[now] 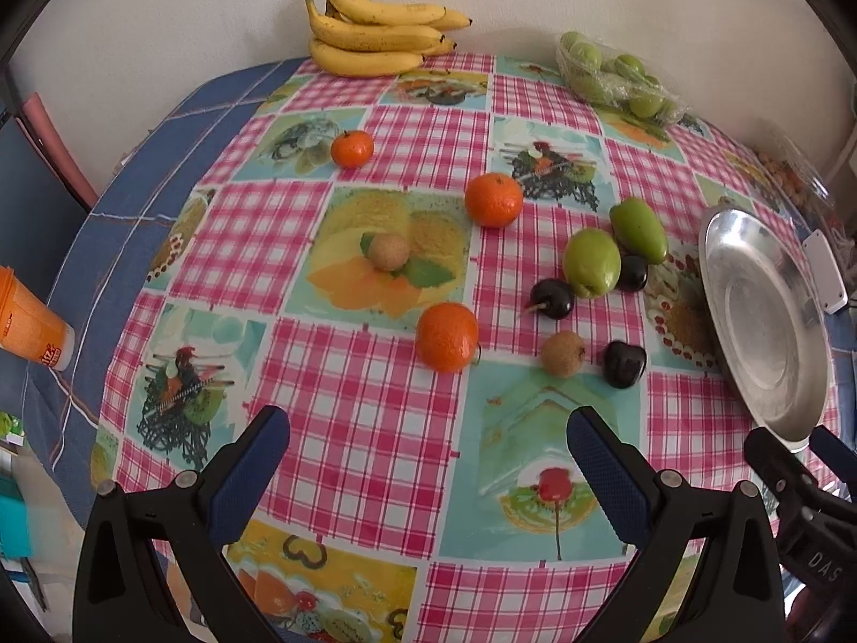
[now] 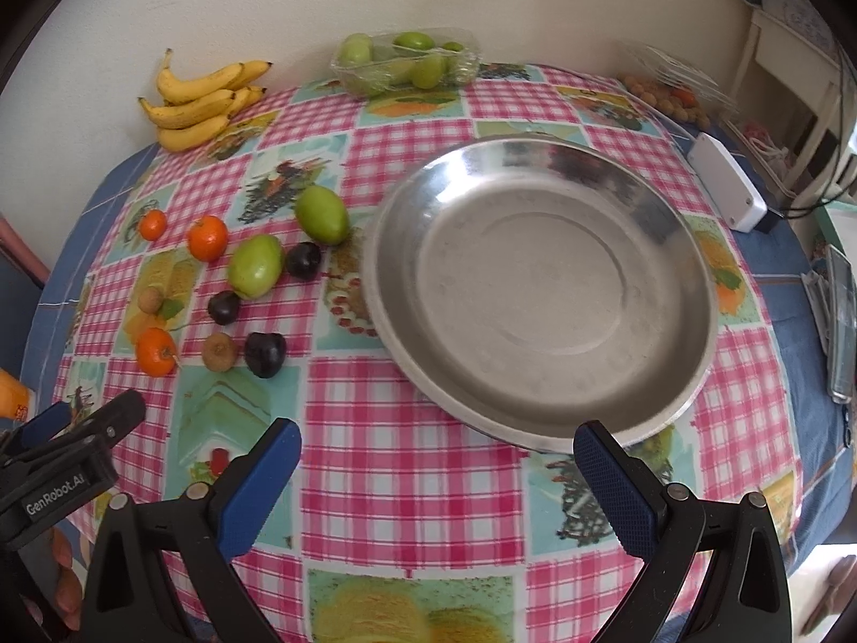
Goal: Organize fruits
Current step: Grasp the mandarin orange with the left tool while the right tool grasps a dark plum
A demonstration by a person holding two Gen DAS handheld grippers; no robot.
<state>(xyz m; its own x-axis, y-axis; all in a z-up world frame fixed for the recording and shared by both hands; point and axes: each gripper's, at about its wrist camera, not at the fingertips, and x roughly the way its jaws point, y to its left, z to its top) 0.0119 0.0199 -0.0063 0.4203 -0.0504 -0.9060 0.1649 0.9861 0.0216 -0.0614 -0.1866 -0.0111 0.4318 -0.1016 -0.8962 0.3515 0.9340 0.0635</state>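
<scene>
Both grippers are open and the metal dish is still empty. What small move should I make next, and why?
Probably ease the left gripper forward over the nearest orange: it sits almost straight ahead between the open fingers, nothing blocks it, and the metal dish holds nothing yet.

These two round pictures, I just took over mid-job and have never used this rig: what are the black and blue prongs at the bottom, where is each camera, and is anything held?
No robot arm here: a person holds a two-finger claw in each hand, and a fisheye camera on each looks forward along its fingers. The prongs are those fingers.

The left wrist view shows the left claw, open and empty, over the checked tablecloth. Ahead lie three oranges, the nearest, two green fruits, three dark fruits, one near, and two small brown ones. Bananas and a wrapped tray of green fruit sit by the wall.

The right wrist view shows the right claw, also open and empty, facing an empty steel dish. Nothing has been placed in it.
</scene>
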